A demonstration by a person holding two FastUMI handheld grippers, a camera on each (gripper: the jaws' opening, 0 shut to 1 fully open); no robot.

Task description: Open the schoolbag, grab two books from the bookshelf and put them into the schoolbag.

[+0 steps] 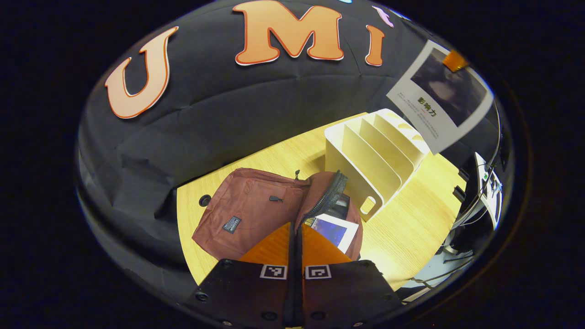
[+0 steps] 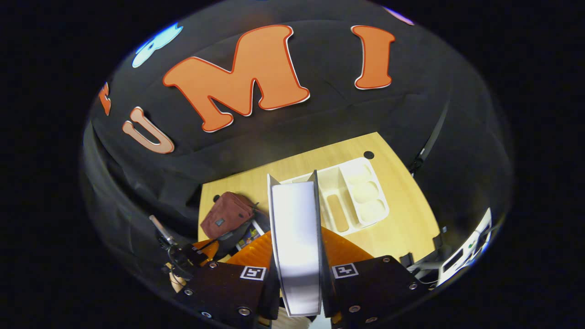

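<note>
The right gripper (image 2: 297, 269) clamps a book (image 2: 296, 237), long axis pointing away, near end cut off. The left gripper (image 1: 296, 242) is closed, empty, above the open bag (image 1: 256, 210); one book (image 1: 336, 230) pokes out, half hidden.

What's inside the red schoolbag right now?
One book with a blue cover pokes out of the open schoolbag. Something dark sits behind it. The bag's cloth hides whatever lies deeper inside.

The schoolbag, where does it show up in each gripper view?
Left gripper view: the schoolbag lies lower centre on the table, unzipped, a book inside.
Right gripper view: the schoolbag sits lower left, small, beside the held book.
Shared landmark: the white bookshelf.
</note>
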